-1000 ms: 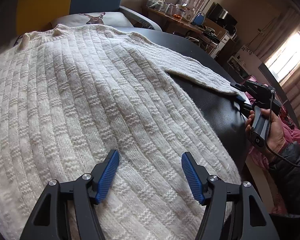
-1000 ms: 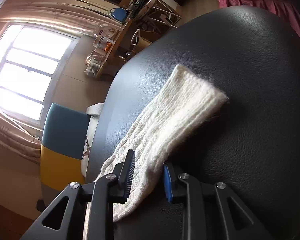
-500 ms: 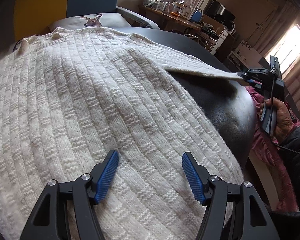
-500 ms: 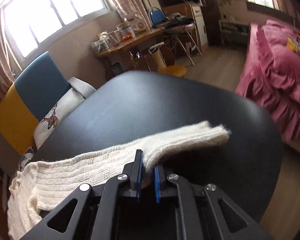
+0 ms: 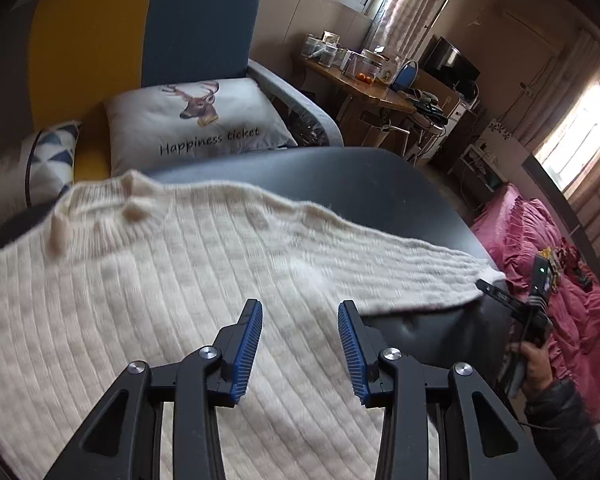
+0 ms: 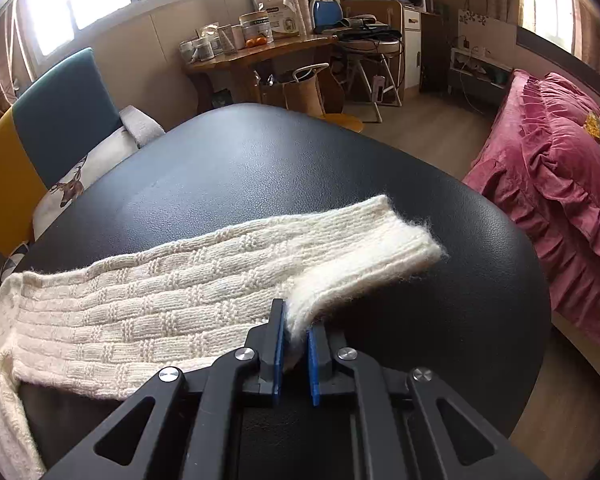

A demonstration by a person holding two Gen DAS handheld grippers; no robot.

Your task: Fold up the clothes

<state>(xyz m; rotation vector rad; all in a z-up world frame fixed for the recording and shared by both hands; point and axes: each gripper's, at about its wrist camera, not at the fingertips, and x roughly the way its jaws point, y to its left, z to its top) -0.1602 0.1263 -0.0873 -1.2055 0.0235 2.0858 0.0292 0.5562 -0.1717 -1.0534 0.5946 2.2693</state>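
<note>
**Right hand-held gripper pinches sweater sleeve; left one hangs spread over the body**

A cream ribbed knit sweater (image 5: 148, 304) lies spread on a black leather-look tabletop (image 6: 284, 168), its collar toward a yellow and blue armchair (image 5: 148, 36) that holds a deer-print cushion (image 5: 192, 120).

The left hand-held gripper (image 5: 300, 344) is over the sweater's body, near its lower right part, with its blue-padded fingers (image 5: 247, 350) wide apart and nothing between them. Knit shows in the gap between them; whether the tips touch the fabric cannot be told.

The sweater's sleeve (image 6: 204, 292) stretches out sideways from the body across the tabletop toward the tabletop's edge. The right hand-held gripper (image 6: 296, 344) is at the sleeve's near edge, close to the cuff (image 6: 400, 248), its blue pads drawn narrow with a fold of the knit pinched between them. The cuff end reaches past the pads and fans out flat, its fuzzy edge pointing toward a pink ruffled bed (image 6: 556, 184). In the left wrist view the same gripper (image 5: 496, 294) sits at the sleeve's far tip, held by a hand (image 5: 534, 364) in a dark sleeve.
</note>
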